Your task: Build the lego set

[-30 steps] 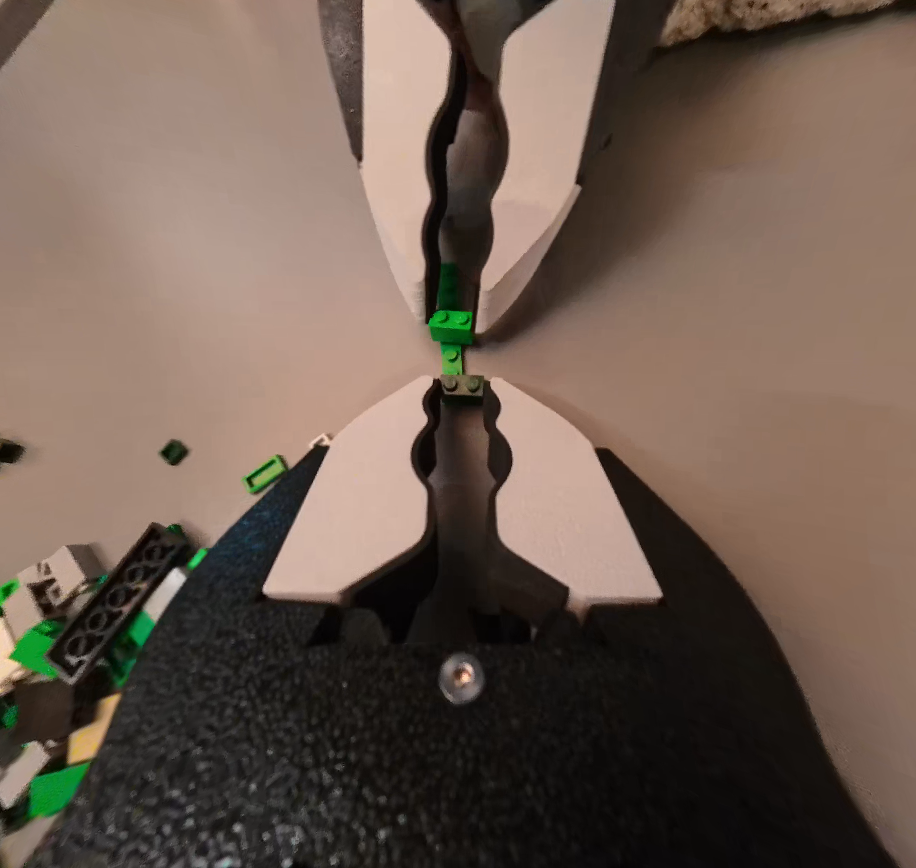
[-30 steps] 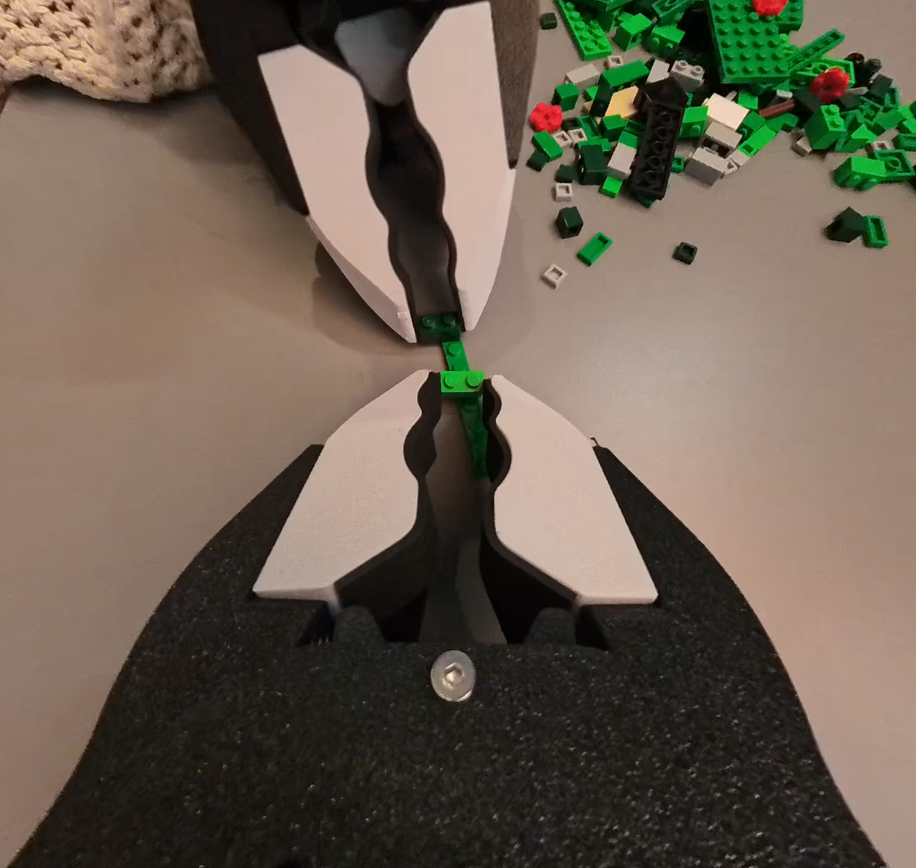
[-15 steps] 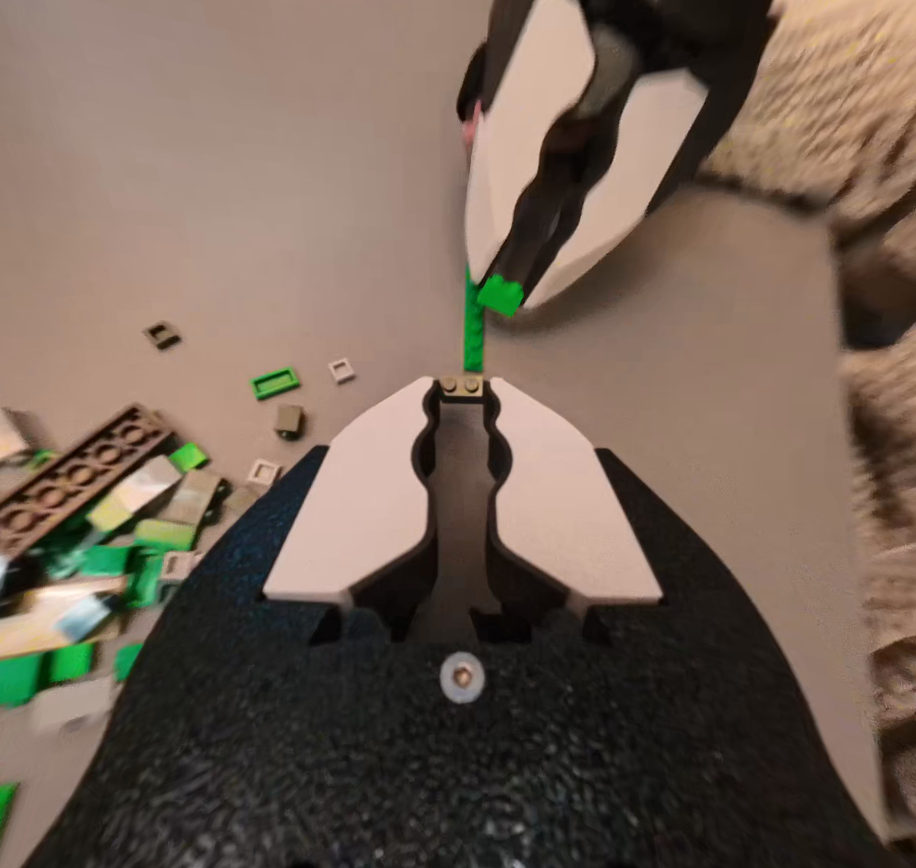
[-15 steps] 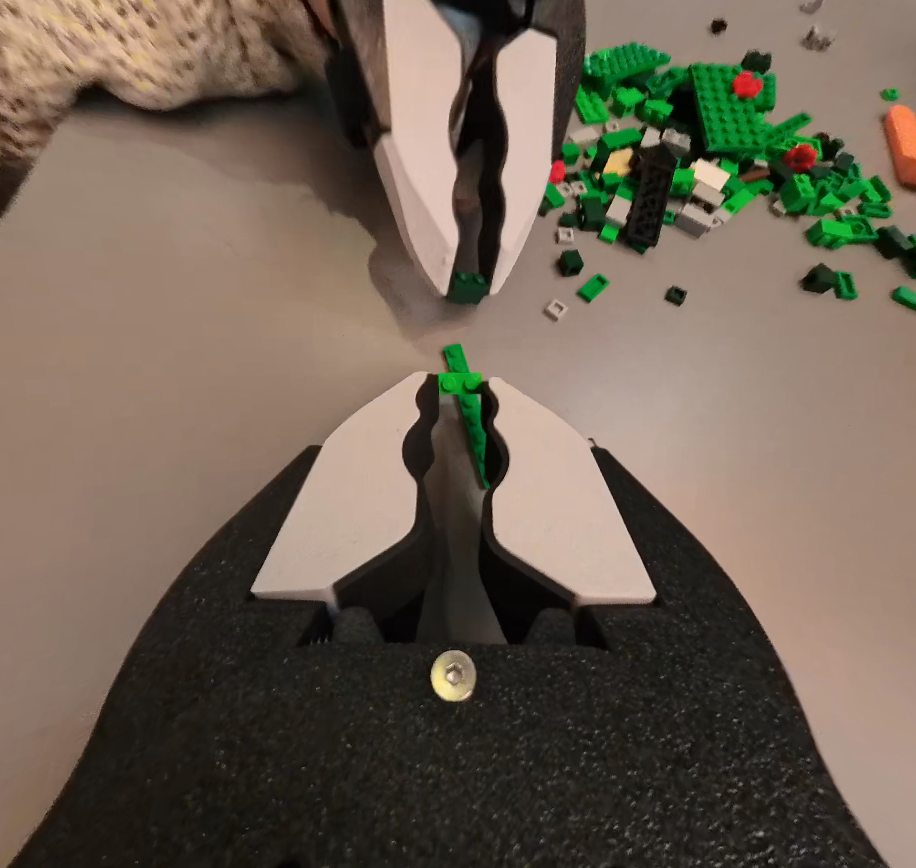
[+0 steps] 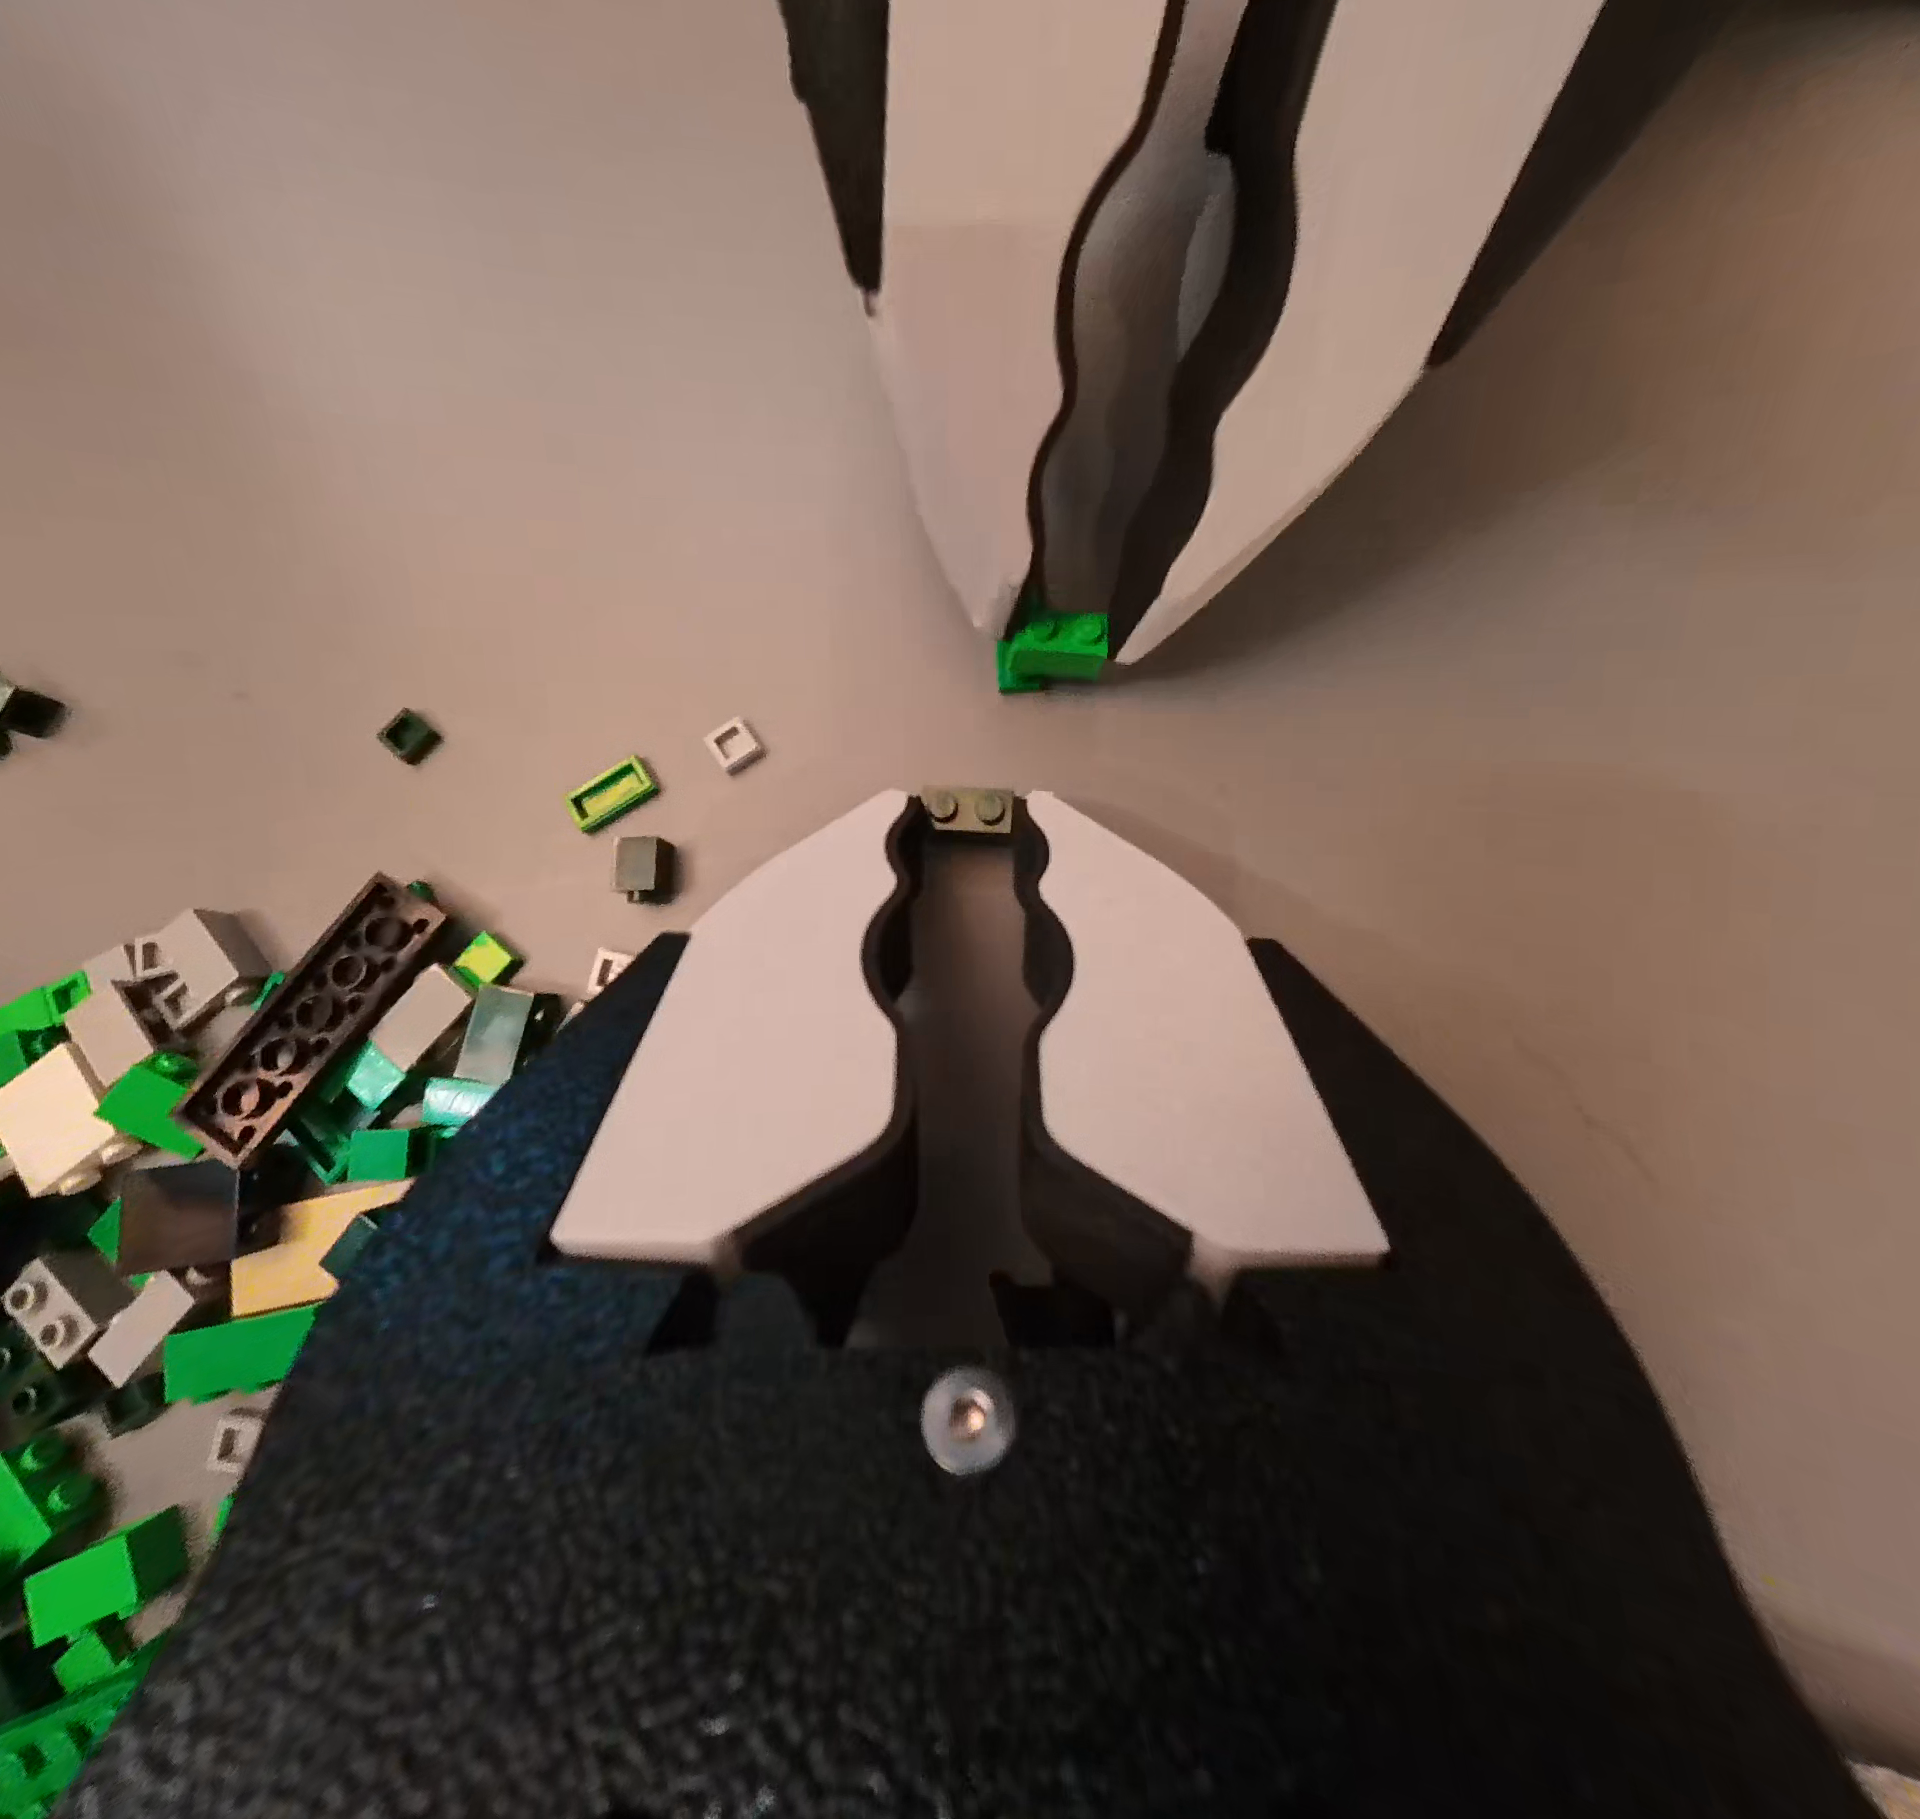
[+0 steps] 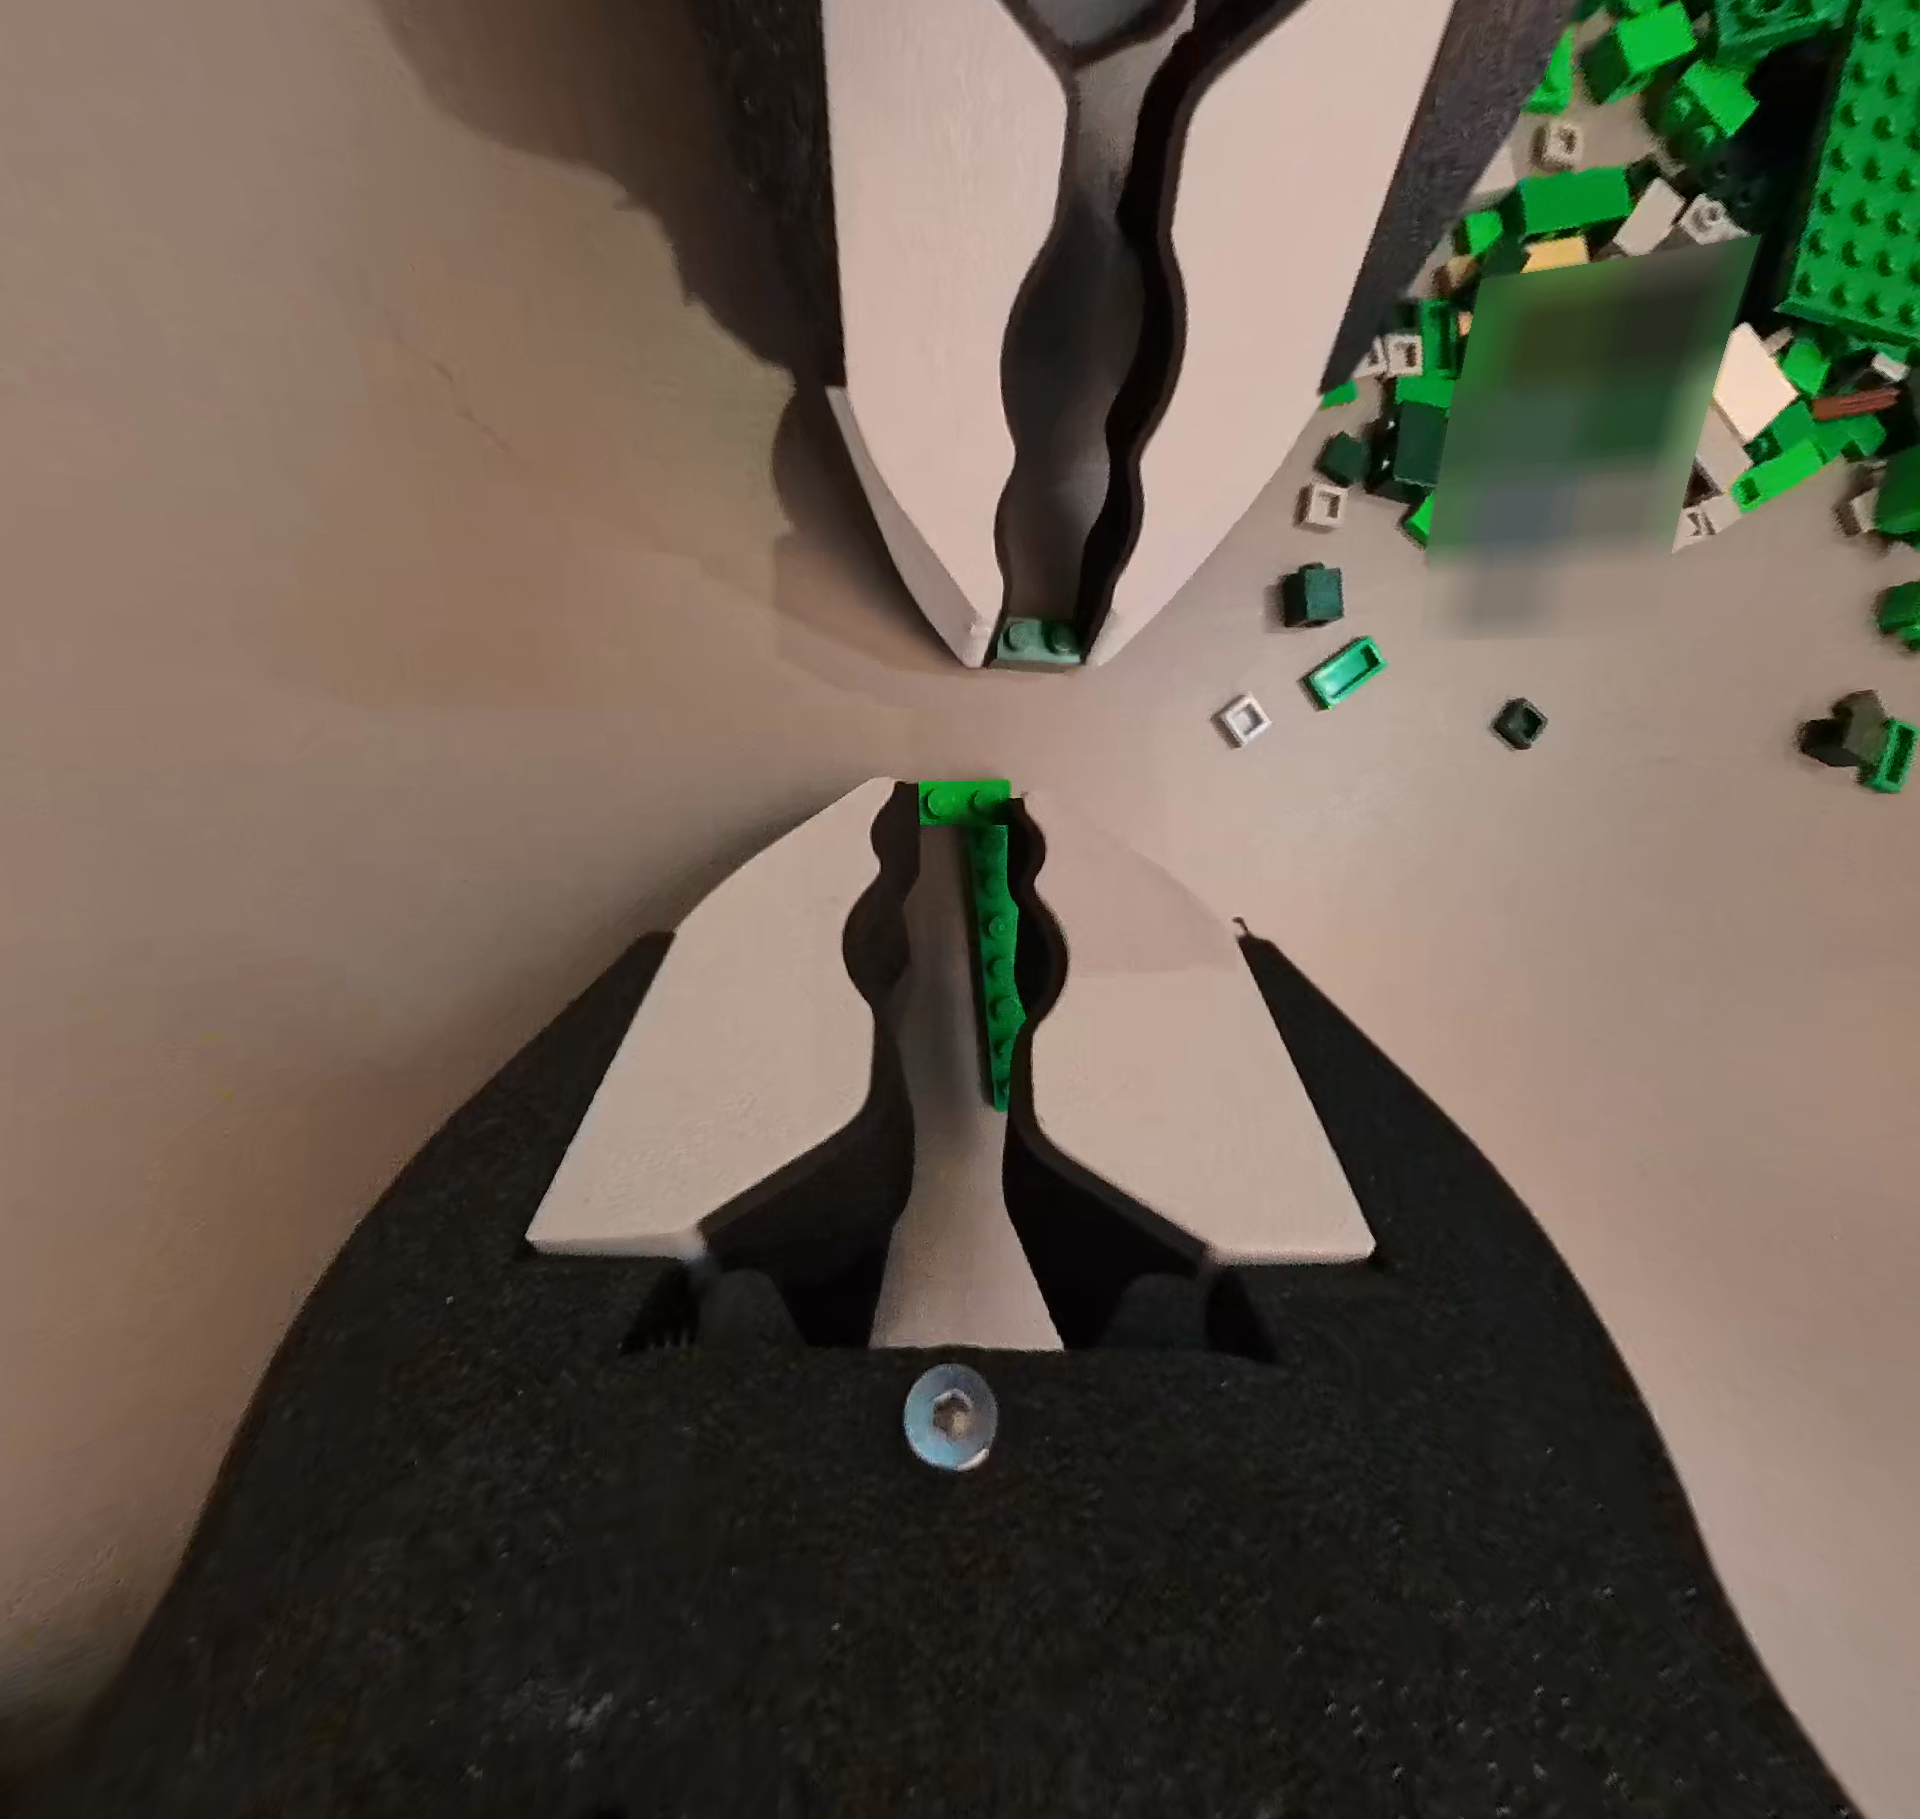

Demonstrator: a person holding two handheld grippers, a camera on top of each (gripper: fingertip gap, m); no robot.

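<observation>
My left gripper is shut on a small dark green two-stud brick at its tips. My right gripper is shut on a bright green two-stud brick joined to a long thin green plate that runs back between its fingers. The two grippers face each other tip to tip over the grey table, with a short gap between the pieces. The right gripper and its bright green brick show at the top of the left wrist view. The left gripper and its dark brick show at the top of the right wrist view.
A pile of loose green, grey, tan and black bricks lies beside my left gripper, with a long black plate on it. In the right wrist view the pile and a large green baseplate are at upper right. Small stray pieces lie nearby.
One second ago the two held pieces met tip to tip. The grippers then drew apart and tilted. Now they face each other again, close, with a gap between the pieces.
</observation>
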